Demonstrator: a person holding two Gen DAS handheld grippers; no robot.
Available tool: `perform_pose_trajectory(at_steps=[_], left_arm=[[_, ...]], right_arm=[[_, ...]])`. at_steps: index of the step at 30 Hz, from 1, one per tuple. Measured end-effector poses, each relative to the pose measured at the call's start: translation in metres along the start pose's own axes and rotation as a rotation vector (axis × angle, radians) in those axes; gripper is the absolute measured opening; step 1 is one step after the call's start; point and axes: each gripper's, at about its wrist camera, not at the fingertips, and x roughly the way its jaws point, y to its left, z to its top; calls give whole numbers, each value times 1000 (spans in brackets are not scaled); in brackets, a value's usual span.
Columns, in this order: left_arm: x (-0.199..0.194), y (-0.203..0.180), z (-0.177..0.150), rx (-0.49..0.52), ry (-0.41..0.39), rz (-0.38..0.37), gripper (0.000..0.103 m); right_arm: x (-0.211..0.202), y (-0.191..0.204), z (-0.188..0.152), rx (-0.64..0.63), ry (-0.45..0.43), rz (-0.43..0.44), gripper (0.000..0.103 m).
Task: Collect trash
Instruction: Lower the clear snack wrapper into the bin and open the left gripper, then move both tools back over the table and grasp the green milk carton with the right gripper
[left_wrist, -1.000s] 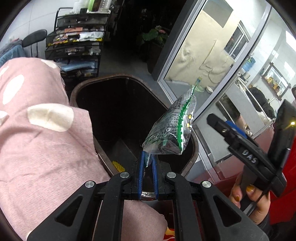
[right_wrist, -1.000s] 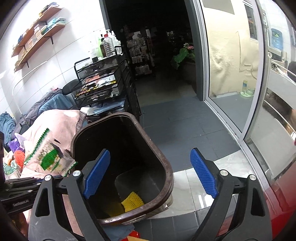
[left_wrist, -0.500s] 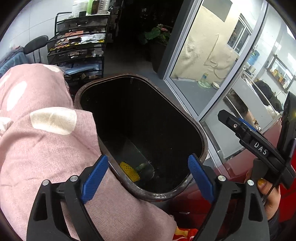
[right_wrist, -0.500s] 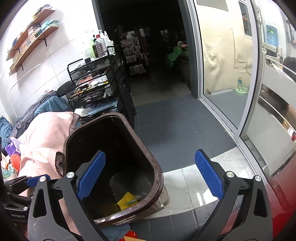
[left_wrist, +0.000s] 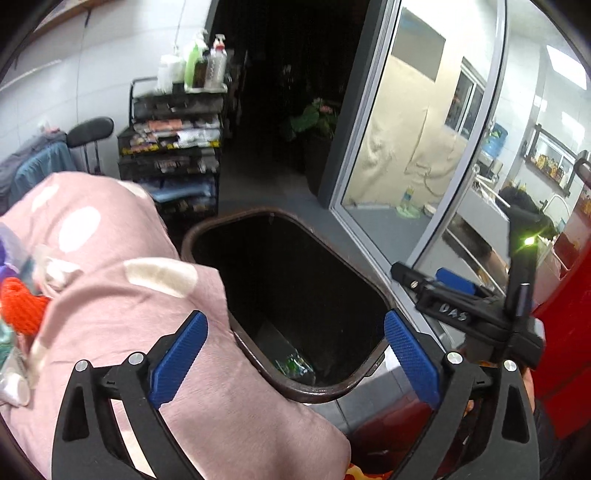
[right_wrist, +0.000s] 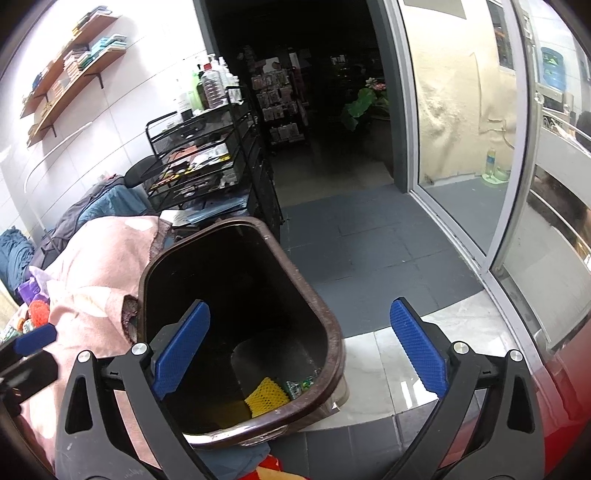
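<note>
A dark brown trash bin (left_wrist: 321, 396) stands open below both grippers. The green snack wrapper (left_wrist: 295, 366) lies at its bottom, beside a yellow foam net (right_wrist: 266, 397) in the right wrist view. My left gripper (left_wrist: 293, 321) hangs over the bin's near rim. Its jaws are opening wide, with nothing between the blue pads. My right gripper (right_wrist: 299, 306) is open and empty above the same bin (right_wrist: 334, 332), with the wrapper (right_wrist: 300, 386) below it. A pink spotted blanket (left_wrist: 110, 295) lies left of the bin, with an orange foam net (left_wrist: 20, 306) and other litter at its far left edge.
A black wire rack (right_wrist: 199, 162) topped with bottles stands behind the bin. A glass sliding door (left_wrist: 406, 147) runs along the right, over grey floor tiles (right_wrist: 369, 240). A red surface (left_wrist: 565, 350) lies at the lower right. Wall shelves (right_wrist: 74, 66) hang at the upper left.
My left gripper let go of the green wrapper, which dropped into the bin. Its jaws went from shut to wide open, and it rose and pulled back. The right gripper stayed put.
</note>
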Motion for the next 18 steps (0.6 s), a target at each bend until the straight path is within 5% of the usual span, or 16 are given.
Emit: perform_pose_trajectory(at_steps=[18], left_arm=[[-69, 40, -19, -83, -145, 120, 97]], right_arm=[[-9, 74, -4, -117, -3, 134, 97]])
